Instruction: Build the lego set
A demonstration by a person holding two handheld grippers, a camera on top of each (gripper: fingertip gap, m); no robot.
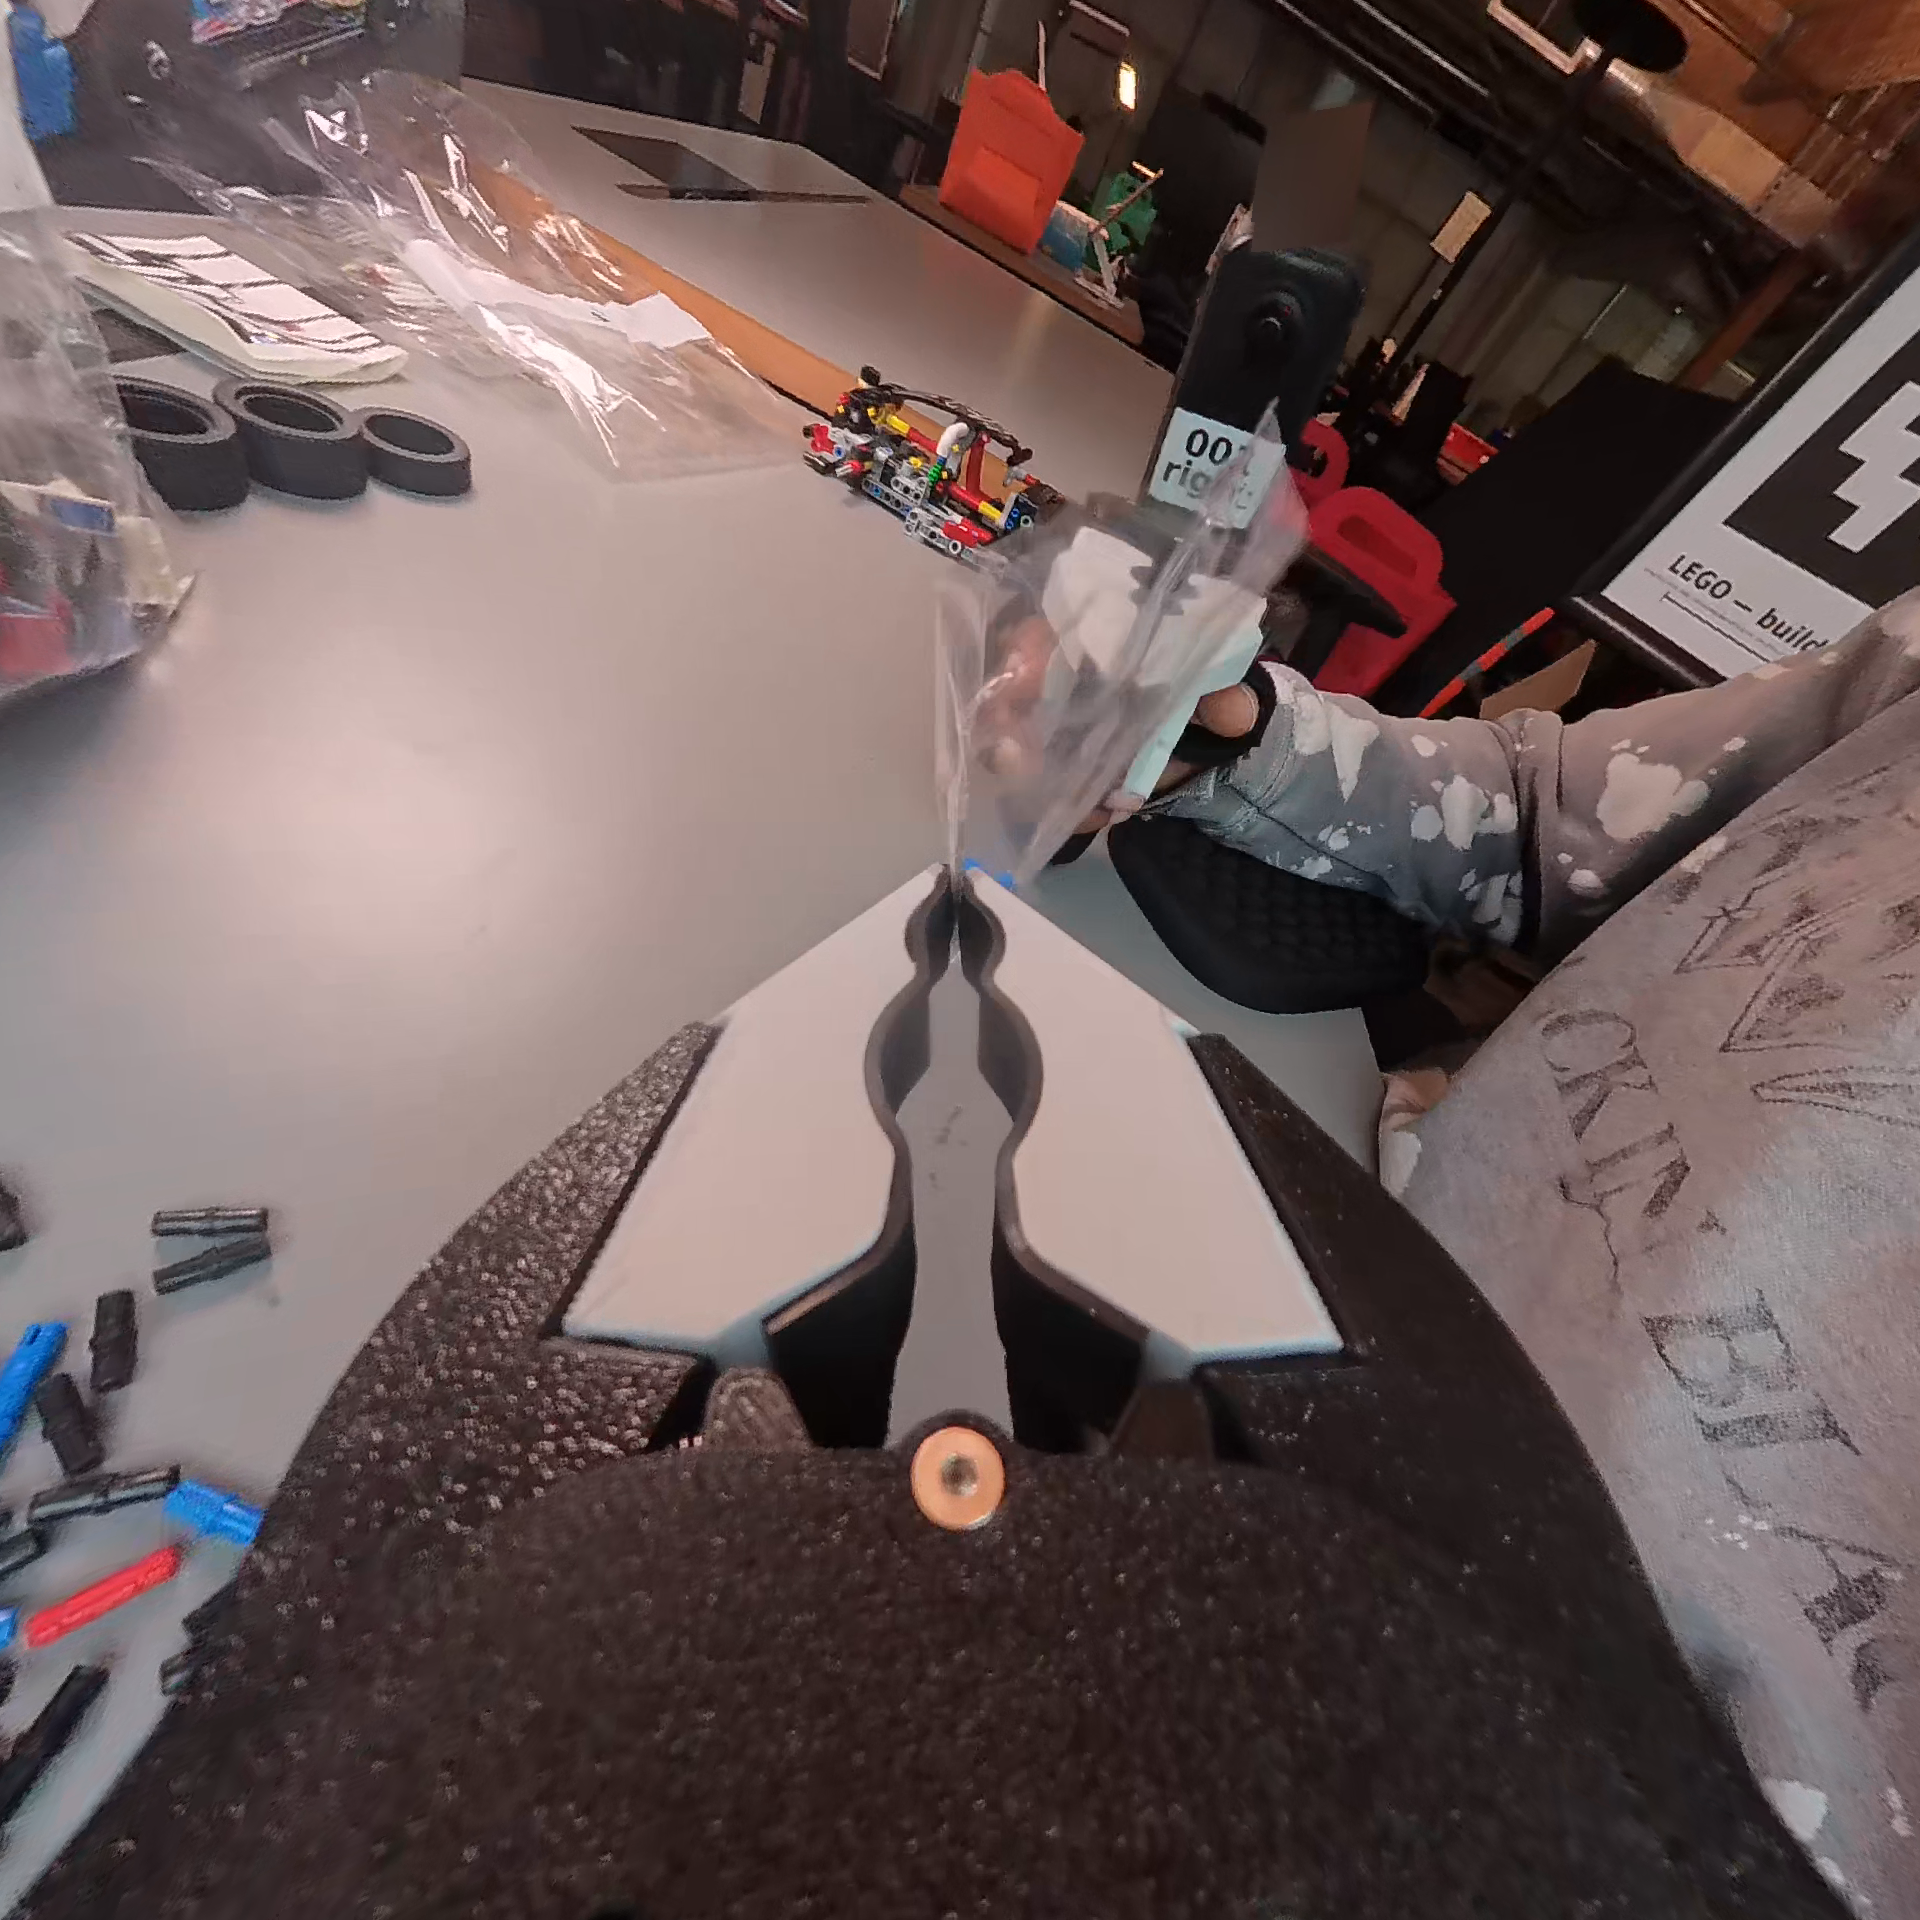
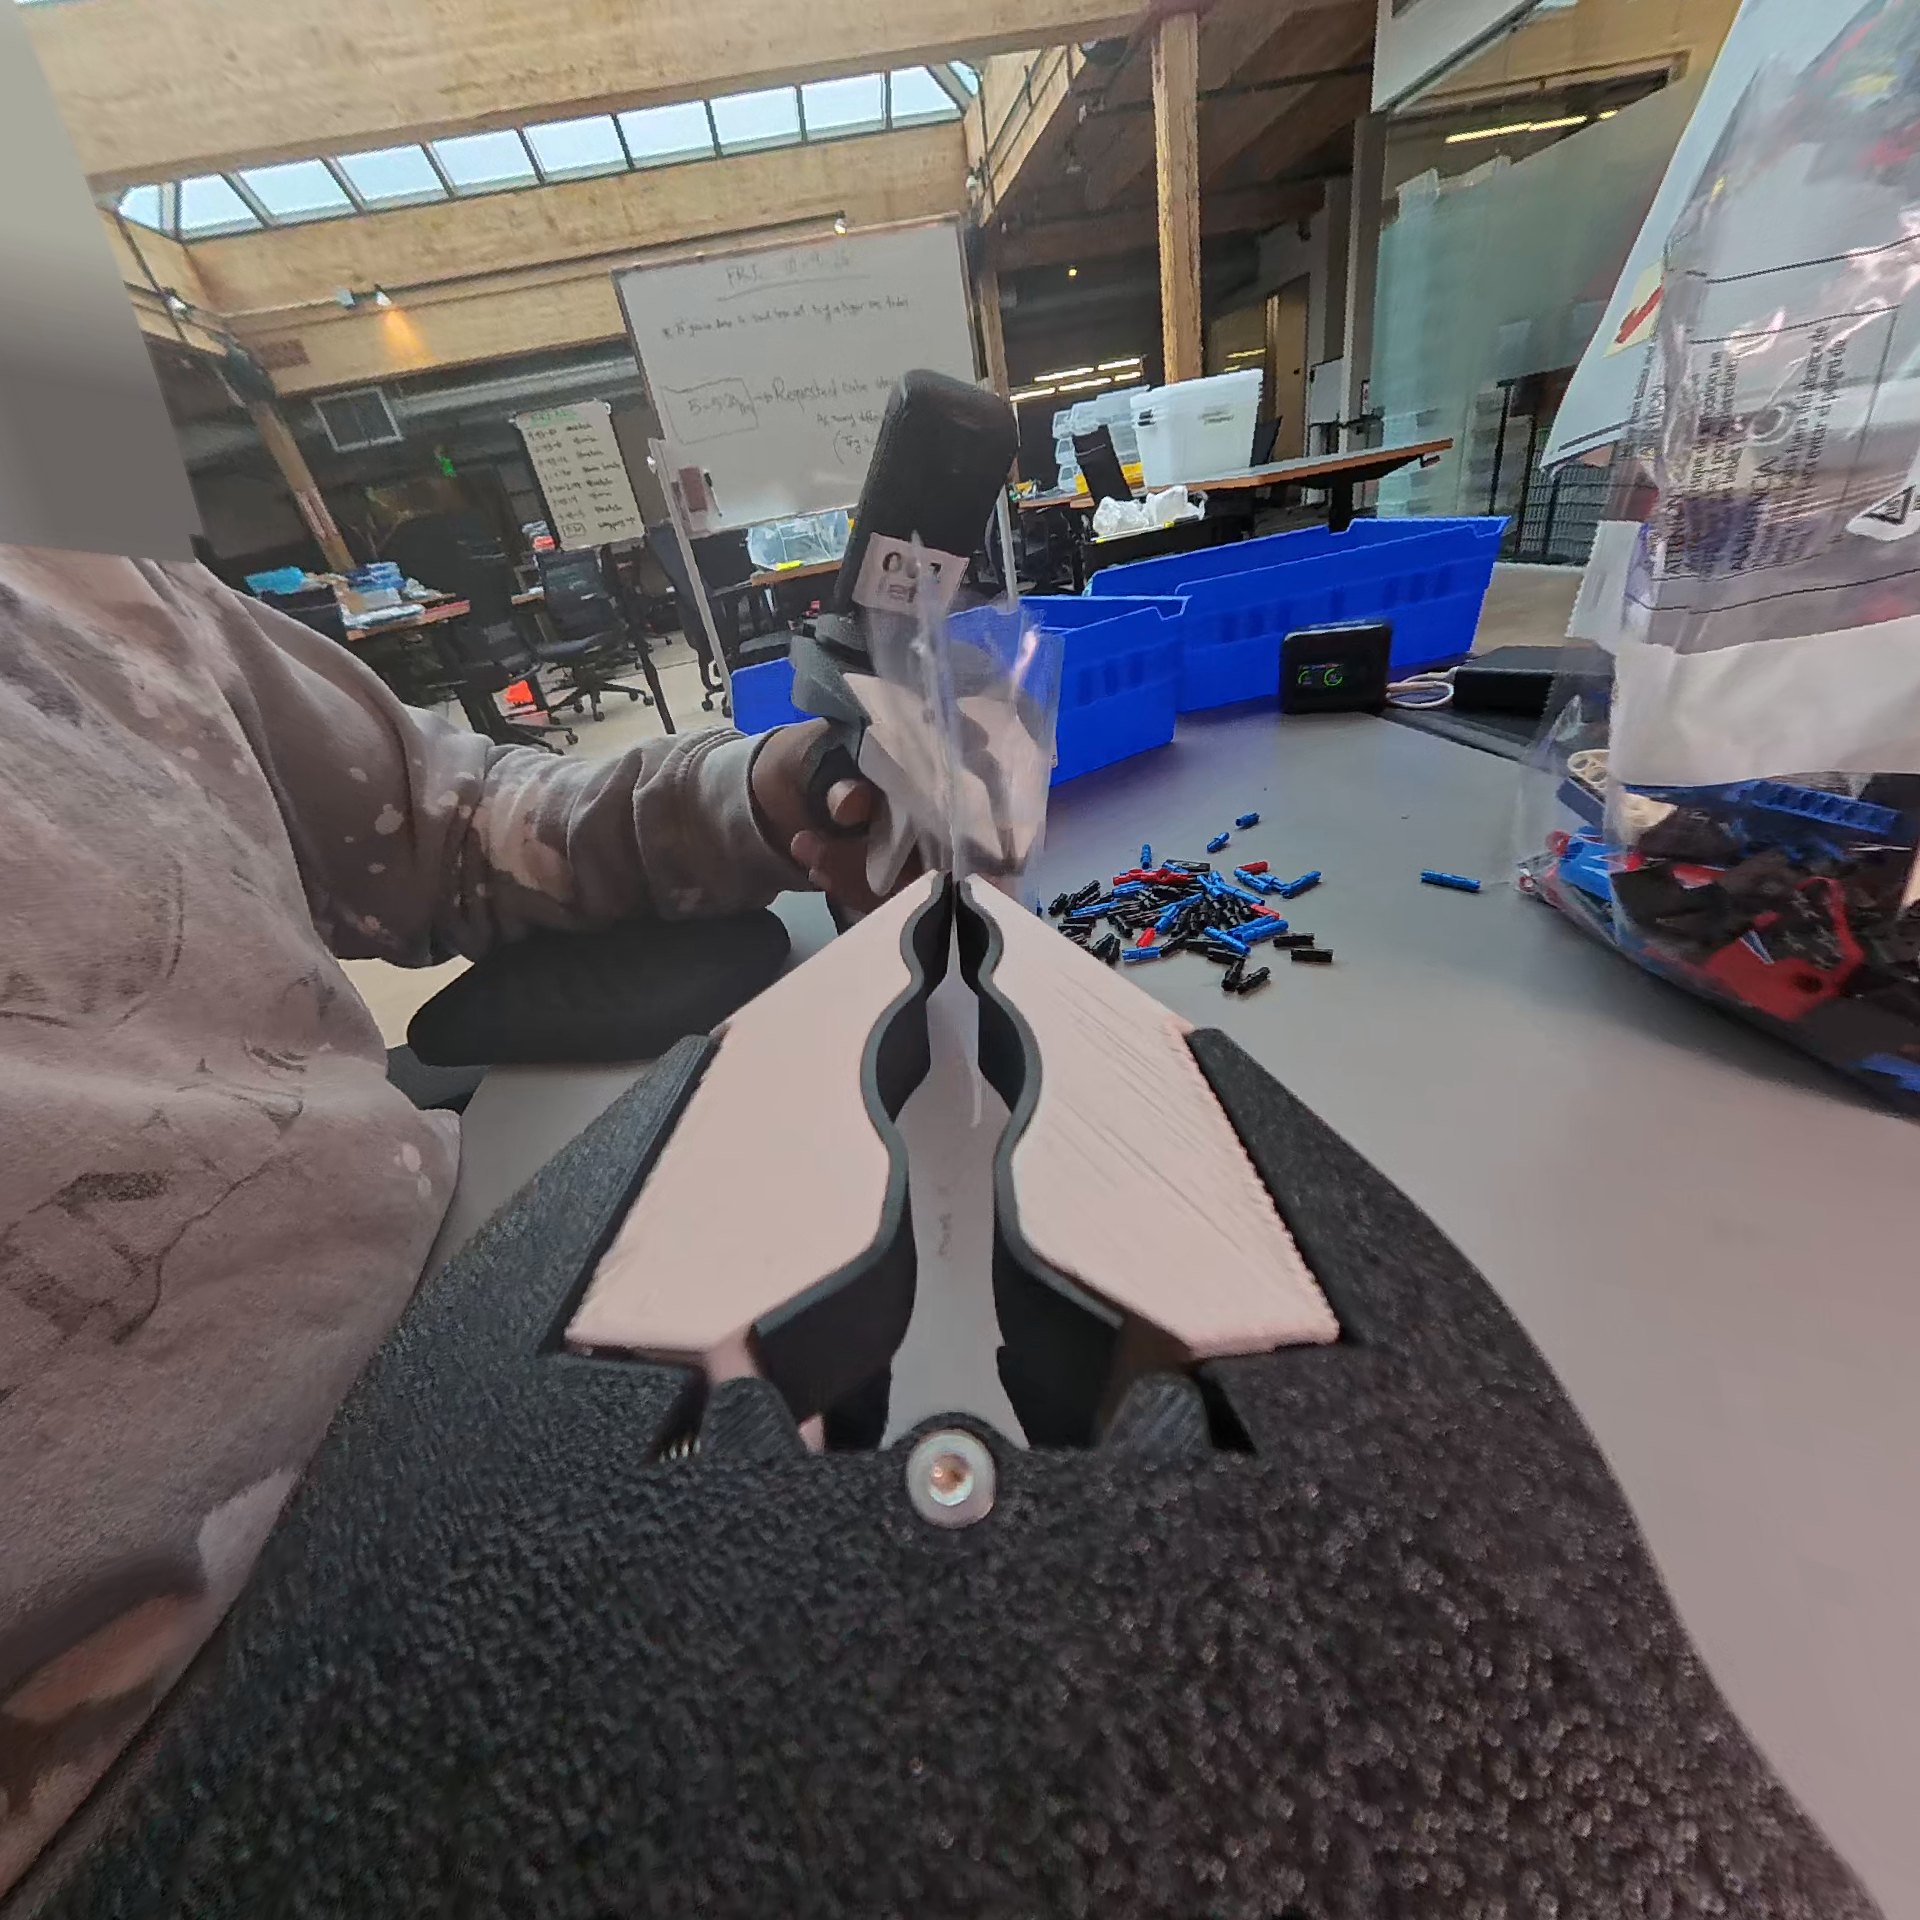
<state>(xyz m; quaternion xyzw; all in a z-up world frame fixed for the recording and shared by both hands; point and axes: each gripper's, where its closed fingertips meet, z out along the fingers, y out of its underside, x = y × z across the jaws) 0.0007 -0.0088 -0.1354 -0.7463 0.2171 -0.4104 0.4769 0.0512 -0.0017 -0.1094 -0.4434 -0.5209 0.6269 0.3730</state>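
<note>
A small clear plastic bag [image 1: 1081,675] is held up between both grippers above the grey table [image 1: 468,779]. My left gripper [image 1: 954,888] is shut on one edge of it. My right gripper [image 2: 954,888] is shut on the other edge, and the bag [image 2: 966,727] rises from its tips. A part-built lego model [image 1: 925,468] stands on the table beyond. A pile of small black, blue and red pins [image 2: 1195,920] lies on the table, also at the lower left of the left wrist view [image 1: 94,1455].
Three black tyres [image 1: 291,442] and empty clear bags [image 1: 499,281] lie at the far left. A large bag of lego parts [image 2: 1766,727] stands at the right. Blue bins [image 2: 1299,613] line the far table edge. A person's sleeve [image 2: 260,831] is near. The tips of one gripper are about 7 cm away from the tips of the other.
</note>
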